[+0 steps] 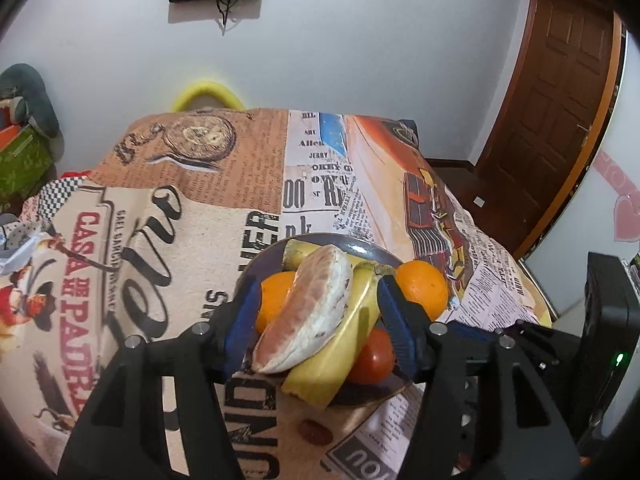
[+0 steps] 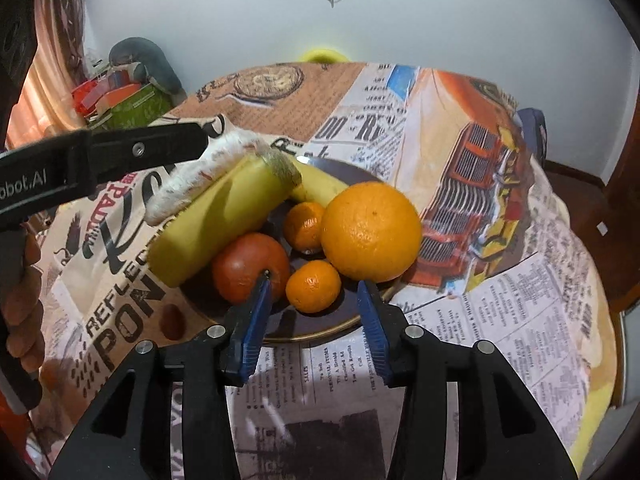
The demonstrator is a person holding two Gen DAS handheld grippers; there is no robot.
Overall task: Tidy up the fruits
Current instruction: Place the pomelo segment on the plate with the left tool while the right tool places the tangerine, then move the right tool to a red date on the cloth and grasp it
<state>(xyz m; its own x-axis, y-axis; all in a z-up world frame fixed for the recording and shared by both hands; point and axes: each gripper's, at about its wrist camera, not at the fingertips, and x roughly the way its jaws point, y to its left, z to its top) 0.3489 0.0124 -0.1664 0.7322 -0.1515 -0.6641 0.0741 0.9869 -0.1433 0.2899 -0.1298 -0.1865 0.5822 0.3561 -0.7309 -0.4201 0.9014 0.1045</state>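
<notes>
Centrally, the banana [image 1: 340, 344] lies tilted across the plate [image 1: 360, 248], stem end away from the camera. Left gripper [image 1: 316, 320] jaws stand apart around it and the pomelo wedge [image 1: 308, 312]; right gripper [image 2: 316, 316] jaws apart, empty.

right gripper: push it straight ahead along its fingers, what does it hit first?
Probably the small mandarin, which sits dead centre between the open right gripper fingers on the dark plate. The tomato by the left finger could touch first; depth is unclear.

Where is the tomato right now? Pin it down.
In the right wrist view the tomato sits on the dark plate, left of a small mandarin, under the near banana.
</notes>
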